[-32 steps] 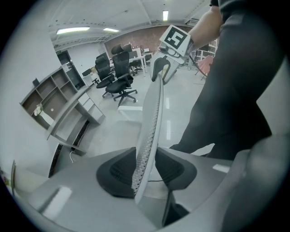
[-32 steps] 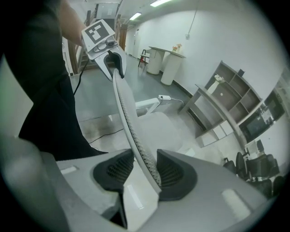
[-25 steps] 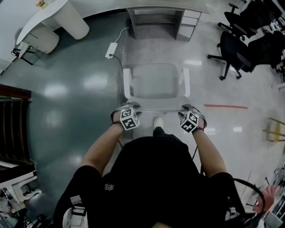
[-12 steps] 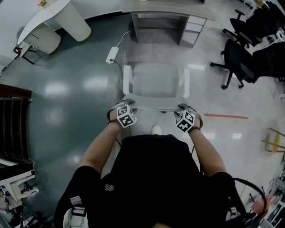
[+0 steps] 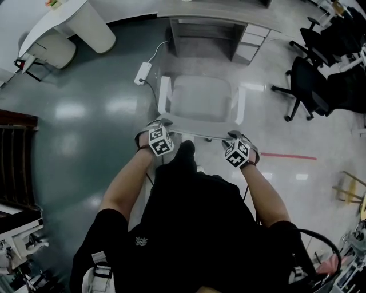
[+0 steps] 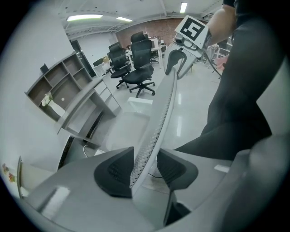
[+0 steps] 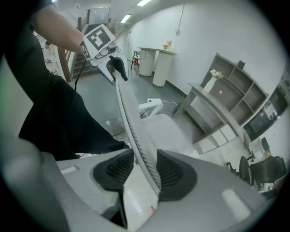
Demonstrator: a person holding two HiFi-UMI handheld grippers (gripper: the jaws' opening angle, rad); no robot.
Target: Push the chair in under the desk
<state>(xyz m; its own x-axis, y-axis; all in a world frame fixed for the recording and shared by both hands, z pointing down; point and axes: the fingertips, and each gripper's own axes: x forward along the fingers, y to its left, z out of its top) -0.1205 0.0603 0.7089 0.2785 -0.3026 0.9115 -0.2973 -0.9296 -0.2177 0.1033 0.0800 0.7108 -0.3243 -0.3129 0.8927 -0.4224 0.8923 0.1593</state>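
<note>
We stand behind the white chair (image 5: 201, 100) and look down on it. It sits on the shiny floor (image 5: 86, 149), facing the gray desk (image 5: 217, 10). It is near the desk's open space, with some bare floor between them. The seat is not under the desk yet.

Our left gripper (image 5: 162, 123) is at the left end of the chair's back (image 6: 159, 120). Our right gripper (image 5: 235, 137) is at the right end. Each one wears a cube with black and white square patterns (image 5: 160, 141). These are blocky shapes, not letters we can read.

In the left gripper view, the thin top edge of the back runs between the two dark pads (image 6: 113, 174). The jaws have just been opening. One pad is right beside the netting and the other stands off a little, so the jaws sit loosely around the back and do not squeeze it.

In the right gripper view, the jaws are also apart, with the back (image 7: 131, 115) between them. One pad (image 7: 174, 174) touches the netting and the other has a small gap.

A white power strip (image 5: 142, 72) with a cord lies on the floor left of the chair. Black office chairs (image 5: 311, 74) stand far to the right. A red line (image 5: 289, 155) is on the floor.
</note>
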